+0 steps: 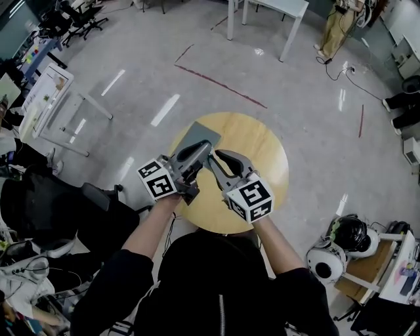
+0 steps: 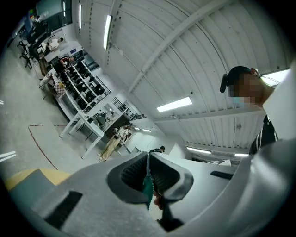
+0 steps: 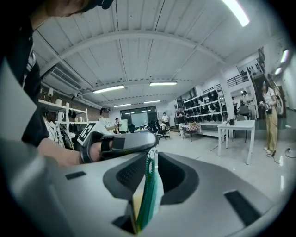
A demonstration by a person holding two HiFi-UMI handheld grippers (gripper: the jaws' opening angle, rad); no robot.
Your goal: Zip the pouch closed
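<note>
Over the round wooden table (image 1: pixel 262 151) both grippers are raised with their tips meeting. The grey-green pouch (image 1: pixel 197 136) shows just beyond the tips; whether it hangs free or touches the table I cannot tell. My left gripper (image 1: pixel 207 149) is shut on a small green bit of the pouch's zip (image 2: pixel 147 187), pinched between its jaws (image 2: pixel 148 159). My right gripper (image 1: pixel 214 157) is shut on the green zip edge (image 3: pixel 148 194), which stands upright between its jaws (image 3: pixel 152 150). In the right gripper view the left gripper (image 3: pixel 125 143) lies just beyond that zip.
A white table (image 1: pixel 275 10) and a standing person (image 1: pixel 338 29) are at the far side of the room. A white desk (image 1: pixel 49 98) and a black chair (image 1: pixel 39 203) are on the left. Helmets (image 1: pixel 348 233) sit at the lower right.
</note>
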